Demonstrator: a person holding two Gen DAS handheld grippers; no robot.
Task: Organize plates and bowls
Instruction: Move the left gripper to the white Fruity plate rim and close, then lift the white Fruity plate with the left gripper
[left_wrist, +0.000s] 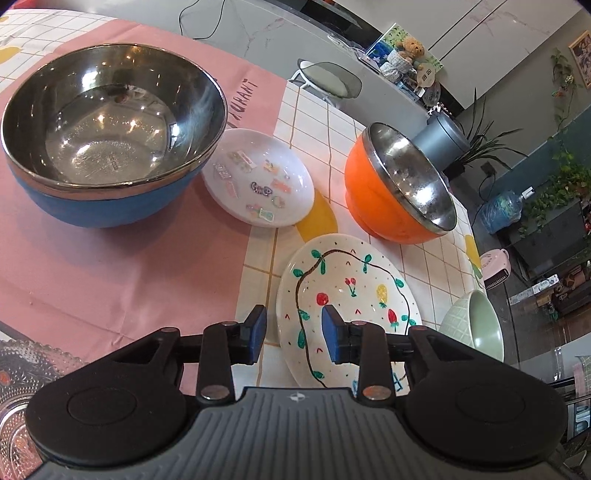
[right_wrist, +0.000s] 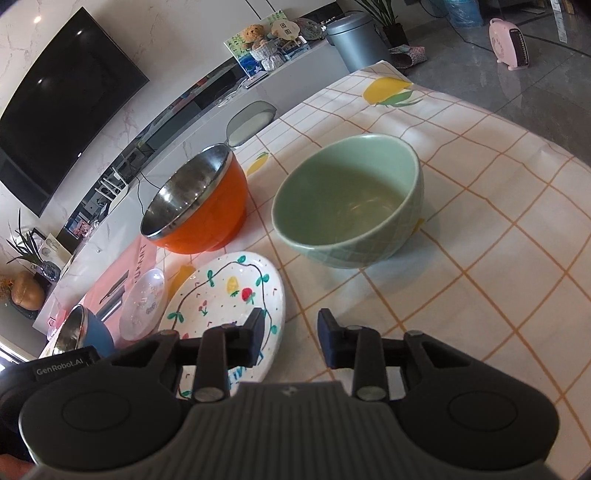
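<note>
Both tongs apart, holding nothing: left tongs (left_wrist: 293, 334) hang over hand-painted white ceramic plate with fruit pattern (left_wrist: 354, 291), lower centre of frame. Right tongs (right_wrist: 291, 338) point at pale green ceramic bowl (right_wrist: 349, 201), mid-frame, empty. I reckon both glazed, slippery, chippable: pinch rim. Orange steel-lined bowl (right_wrist: 199, 206) also empty.

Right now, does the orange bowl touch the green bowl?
Apart. The right wrist view shows a clear strip of checked tablecloth between the orange bowl and the green bowl.
</note>
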